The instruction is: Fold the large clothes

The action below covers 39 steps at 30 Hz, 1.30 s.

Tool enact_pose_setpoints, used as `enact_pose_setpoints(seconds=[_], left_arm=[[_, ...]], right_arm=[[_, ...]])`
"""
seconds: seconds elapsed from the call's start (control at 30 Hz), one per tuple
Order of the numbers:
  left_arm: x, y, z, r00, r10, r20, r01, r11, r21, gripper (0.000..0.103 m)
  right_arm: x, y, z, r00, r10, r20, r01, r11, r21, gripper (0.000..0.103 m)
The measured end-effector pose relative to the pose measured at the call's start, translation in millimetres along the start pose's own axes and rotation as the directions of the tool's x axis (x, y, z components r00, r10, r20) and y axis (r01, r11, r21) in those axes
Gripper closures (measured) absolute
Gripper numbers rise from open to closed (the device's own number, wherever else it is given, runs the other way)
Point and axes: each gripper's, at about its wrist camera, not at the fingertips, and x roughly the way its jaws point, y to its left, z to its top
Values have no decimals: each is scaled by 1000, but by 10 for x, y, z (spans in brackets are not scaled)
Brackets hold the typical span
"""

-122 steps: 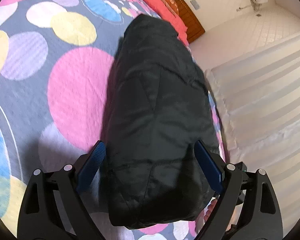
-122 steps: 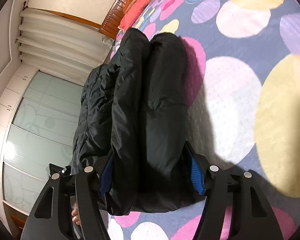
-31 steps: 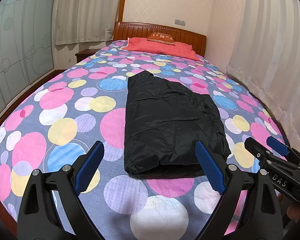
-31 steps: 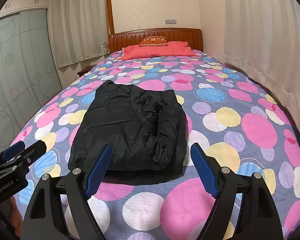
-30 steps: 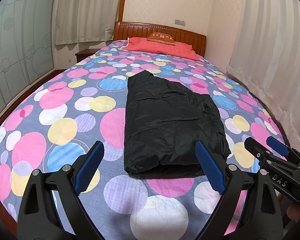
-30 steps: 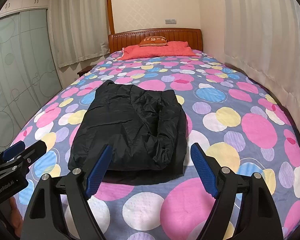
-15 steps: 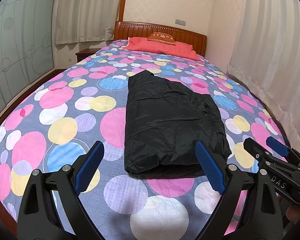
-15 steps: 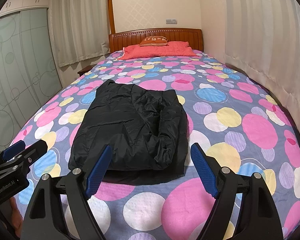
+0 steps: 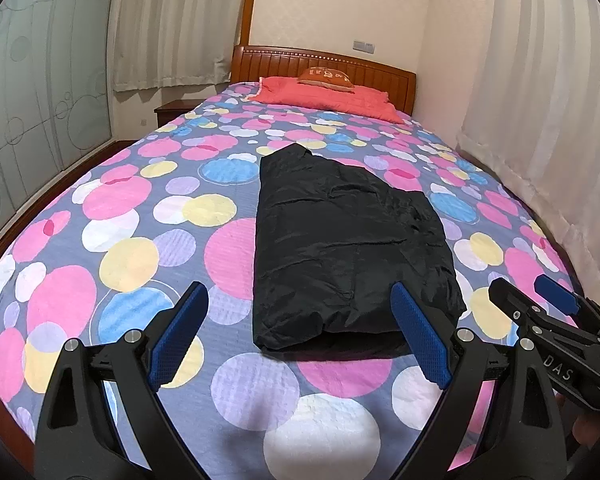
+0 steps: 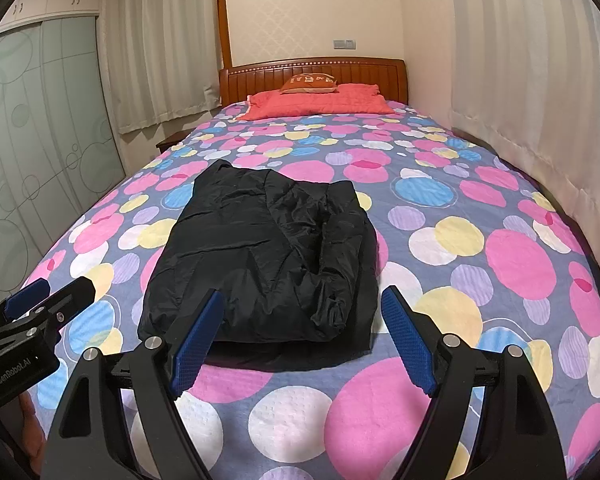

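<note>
Left wrist: both grippers (image 9: 298, 332) (image 10: 300, 330) gape empty; folded jacket (image 9: 348, 248) mid-bed (image 9: 100, 240), margins free.

wooden headboard (image 10: 312, 74), pale curtains (image 10: 156, 60), frosted wardrobe doors (image 10: 32, 128).

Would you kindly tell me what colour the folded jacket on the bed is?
Black; the folded jacket shows best in the right wrist view.

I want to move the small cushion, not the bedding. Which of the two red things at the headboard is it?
The darker orange-red cushion with pale lettering, lying on top against the wooden headboard. The flat coral pillow under it is wider and plain.
</note>
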Motion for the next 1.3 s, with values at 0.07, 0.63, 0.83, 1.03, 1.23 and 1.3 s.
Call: enact_pose_setpoints(seconds=[0.07,0.63,0.83,1.03,1.23,1.3], left_arm=[[2,-1,-1,1000,2,-1,-2,1000,-1,11],[-82,-94,21,996,63,60,-65,997,37,2],[-67,-72,15,995,76,64,-77,997,15,2],[-15,-52,-2,998,43,43,-43,999,10,2],[181,137,35,994,102,51,-102,995,-10,2],[374,326,40,992,124,-5,-124,992,-22,2]], right_arm=[[0,2,-1,1000,0,1,0,1000,0,23],[5,-7,-7,1000,1,0,-1,1000,1,23],[16,41,0,1000,2,-5,-2,1000,-2,23],[101,10,-8,1000,6,-18,-6,1000,11,23],[224,-203,-6,1000,5,-24,-4,999,40,23],[278,-381,1,1000,-17,-24,19,998,65,23]])
